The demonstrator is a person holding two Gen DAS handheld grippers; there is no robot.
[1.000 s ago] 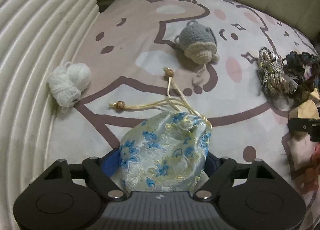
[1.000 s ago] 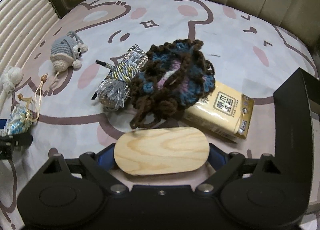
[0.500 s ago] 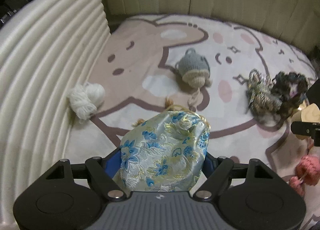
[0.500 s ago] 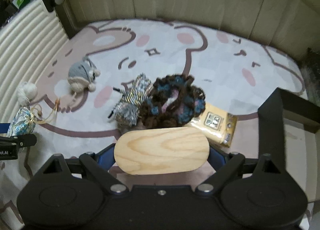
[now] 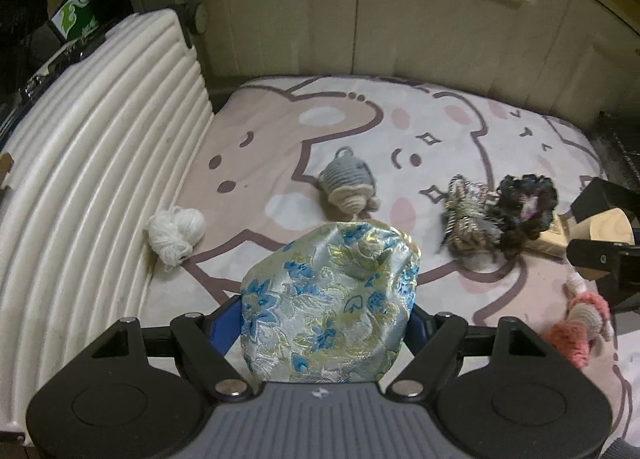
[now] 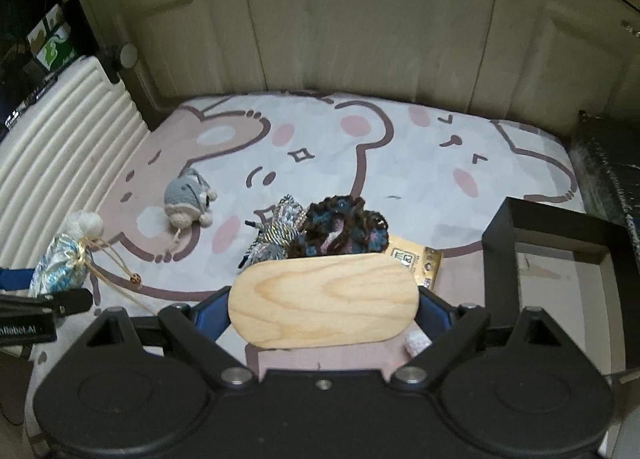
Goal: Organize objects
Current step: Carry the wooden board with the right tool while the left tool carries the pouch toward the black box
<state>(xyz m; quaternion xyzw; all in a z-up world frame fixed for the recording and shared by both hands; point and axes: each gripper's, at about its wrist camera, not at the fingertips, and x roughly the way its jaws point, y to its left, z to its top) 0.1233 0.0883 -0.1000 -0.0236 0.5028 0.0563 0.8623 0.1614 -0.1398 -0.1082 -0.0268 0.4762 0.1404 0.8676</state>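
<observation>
My left gripper [image 5: 326,309] is shut on a pale brocade pouch [image 5: 330,299] with blue flowers, held above the cartoon rug [image 5: 280,163]; its cords dangle, as the right wrist view shows the pouch [image 6: 60,265]. My right gripper [image 6: 324,299] is shut on an oval wooden piece [image 6: 324,299], also lifted off the rug. On the rug lie a grey crocheted toy [image 5: 348,183], a white yarn ball [image 5: 174,229], a silver-gold tassel bundle [image 5: 466,219], a dark crocheted piece [image 5: 524,207], a yellow tissue pack [image 6: 416,259] and a pink knitted toy [image 5: 576,327].
A ribbed white suitcase [image 5: 80,187] lies along the rug's left side. Cream cabinet doors [image 6: 360,39] close off the back. A black open box [image 6: 560,259] stands at the right, with a dark object [image 6: 608,163] behind it.
Both grippers have risen with the pouch and the wooden piece, so the rug looks farther away and the cabinets come into view. The pouch's cords have left the rug.
</observation>
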